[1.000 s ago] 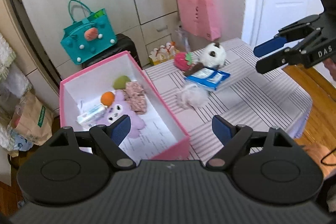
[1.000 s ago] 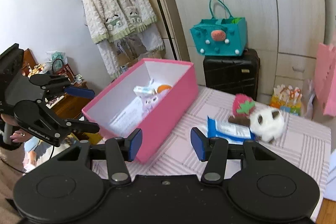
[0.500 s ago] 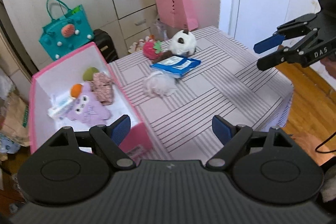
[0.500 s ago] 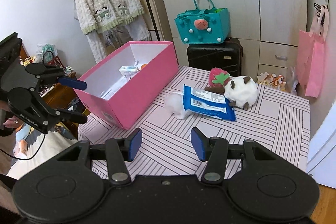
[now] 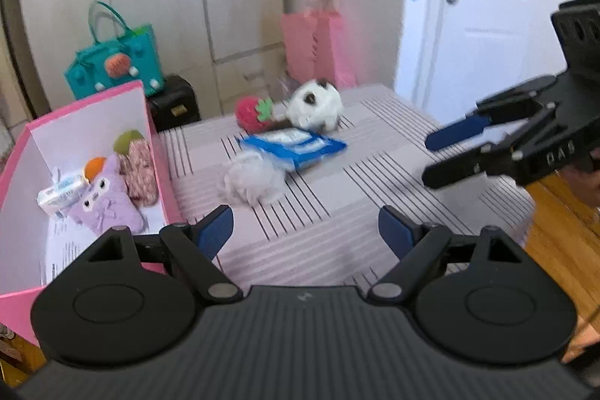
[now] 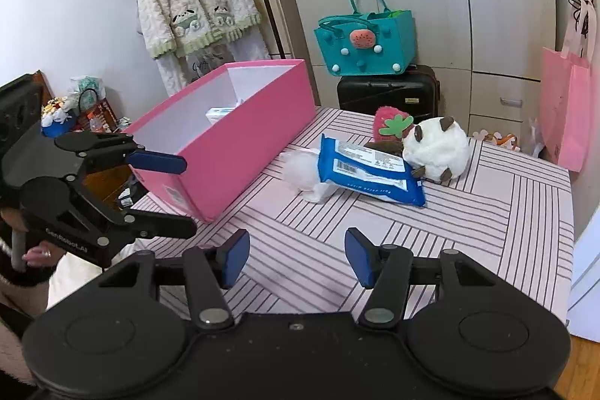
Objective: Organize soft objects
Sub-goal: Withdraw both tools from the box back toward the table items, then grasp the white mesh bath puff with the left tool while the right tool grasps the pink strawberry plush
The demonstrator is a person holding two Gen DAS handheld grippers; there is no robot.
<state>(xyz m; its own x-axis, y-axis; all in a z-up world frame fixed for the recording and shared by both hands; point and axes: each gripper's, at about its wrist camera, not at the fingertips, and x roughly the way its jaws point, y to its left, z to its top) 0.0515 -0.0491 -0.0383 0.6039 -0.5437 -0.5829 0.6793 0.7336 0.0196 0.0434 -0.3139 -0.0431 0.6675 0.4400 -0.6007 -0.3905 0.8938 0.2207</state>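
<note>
Soft toys lie on the striped tablecloth (image 6: 506, 212): a white fluffy ball (image 5: 252, 177), a blue pack of wipes (image 6: 369, 173) resting partly on it, a red strawberry plush (image 6: 390, 126) and a white panda plush (image 6: 437, 149) touching the pack's far end; the pink box (image 6: 240, 141) stands beside them at the table's edge; inside it lie a purple plush (image 5: 103, 203), a flowery pouch (image 5: 140, 171) and a tissue pack (image 5: 60, 194); the left gripper (image 5: 305, 233) is wide apart and holds nothing; the right gripper (image 6: 297, 257) is spreading its jaws, with nothing between them.
</note>
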